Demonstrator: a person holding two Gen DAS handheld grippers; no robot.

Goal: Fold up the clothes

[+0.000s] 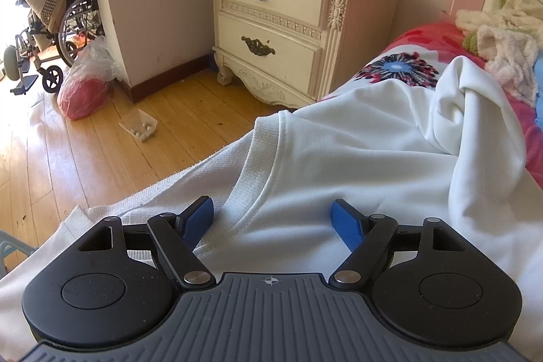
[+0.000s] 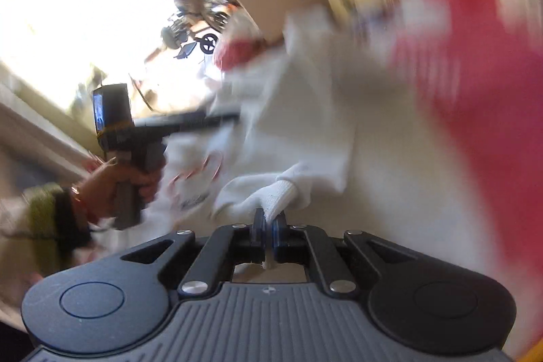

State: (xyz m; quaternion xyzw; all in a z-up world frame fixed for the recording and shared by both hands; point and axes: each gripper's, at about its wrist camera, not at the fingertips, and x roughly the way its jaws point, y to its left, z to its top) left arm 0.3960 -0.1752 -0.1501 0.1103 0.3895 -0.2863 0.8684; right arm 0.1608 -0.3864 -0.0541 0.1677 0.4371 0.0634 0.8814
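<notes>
Bedroom, floral bedspread (image 1: 400, 67); white sweatshirt (image 1: 339, 158) soft, floppy, light. right gripper (image 2: 269, 221) clamped on ribbed cuff (image 2: 278, 195), probably sleeve end (blurry); left gripper (image 1: 271, 219) spread wide over collar (image 1: 261, 158), grabbing nothing

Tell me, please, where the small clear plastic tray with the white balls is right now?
In the left wrist view, the clear plastic tray sits on the wooden floor, left of centre, between the red-filled plastic bag and the cream nightstand.
</notes>
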